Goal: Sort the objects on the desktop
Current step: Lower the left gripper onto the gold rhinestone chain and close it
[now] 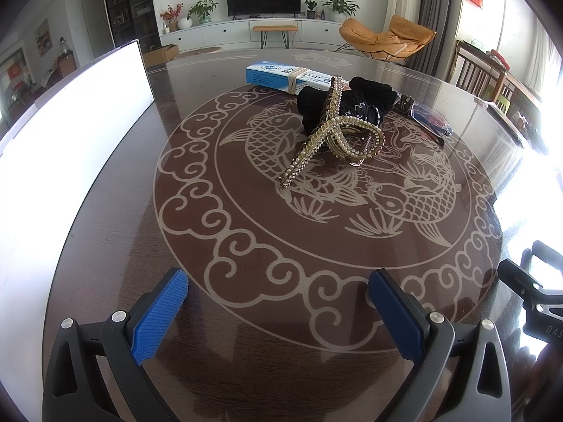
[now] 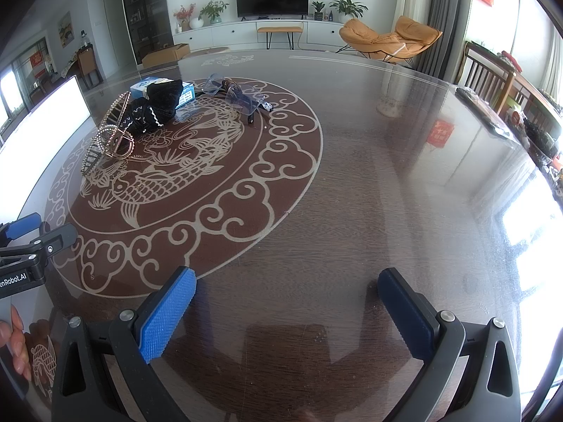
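Observation:
A pearl-studded gold hair claw [image 1: 337,137] lies on the fish-pattern round table [image 1: 246,246], leaning against a black velvet bow [image 1: 348,103]. Behind them lies a blue-and-white box [image 1: 278,74] bound with a rubber band. Clear glasses [image 1: 427,119] lie to the right. My left gripper [image 1: 278,302] is open and empty, well short of the claw. In the right wrist view the claw [image 2: 112,137], bow [image 2: 155,107], box [image 2: 186,95] and glasses [image 2: 239,96] sit far left. My right gripper [image 2: 286,306] is open and empty over bare table.
A white bin wall [image 1: 77,105] stands along the table's left side; it also shows in the right wrist view [image 2: 42,133]. Wooden chairs [image 1: 492,77] stand at the right. The other gripper's body [image 1: 535,292] shows at the right edge.

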### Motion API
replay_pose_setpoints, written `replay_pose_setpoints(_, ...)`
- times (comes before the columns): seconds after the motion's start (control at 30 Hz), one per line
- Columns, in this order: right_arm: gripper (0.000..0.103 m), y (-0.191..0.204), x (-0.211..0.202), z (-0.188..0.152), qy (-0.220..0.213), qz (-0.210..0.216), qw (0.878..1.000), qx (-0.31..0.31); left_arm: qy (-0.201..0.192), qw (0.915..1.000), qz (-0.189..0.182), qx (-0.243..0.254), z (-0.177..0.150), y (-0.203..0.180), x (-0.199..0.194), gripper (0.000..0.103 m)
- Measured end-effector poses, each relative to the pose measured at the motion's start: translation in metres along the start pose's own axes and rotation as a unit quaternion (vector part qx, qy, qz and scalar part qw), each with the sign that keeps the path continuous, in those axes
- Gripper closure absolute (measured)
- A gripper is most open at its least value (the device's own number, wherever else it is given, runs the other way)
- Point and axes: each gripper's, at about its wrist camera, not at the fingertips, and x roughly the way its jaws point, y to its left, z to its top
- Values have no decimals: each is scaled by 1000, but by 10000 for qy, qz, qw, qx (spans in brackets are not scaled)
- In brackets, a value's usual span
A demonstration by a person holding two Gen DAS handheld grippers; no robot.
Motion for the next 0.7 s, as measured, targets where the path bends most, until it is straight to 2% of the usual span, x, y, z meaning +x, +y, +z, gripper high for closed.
replay_pose_setpoints(0.4, 0, 0, 0, 0, 0, 0, 10000, 0, 11, 10000, -26, 18, -1, 0, -3, 0)
replay_pose_setpoints(0.47, 0, 0, 0, 1, 0, 0, 10000, 0, 114, 9999, -95, 83, 2, 0, -2, 0)
replay_pose_setpoints(0.57, 0, 0, 0, 0, 0, 0, 10000, 0, -18, 9978, -654, 87, 19, 1, -9, 0)
replay_pose_setpoints(0.7, 0, 0, 0, 0, 0, 0, 10000, 0, -157, 9970, -726, 198, 61, -8, -10, 0)
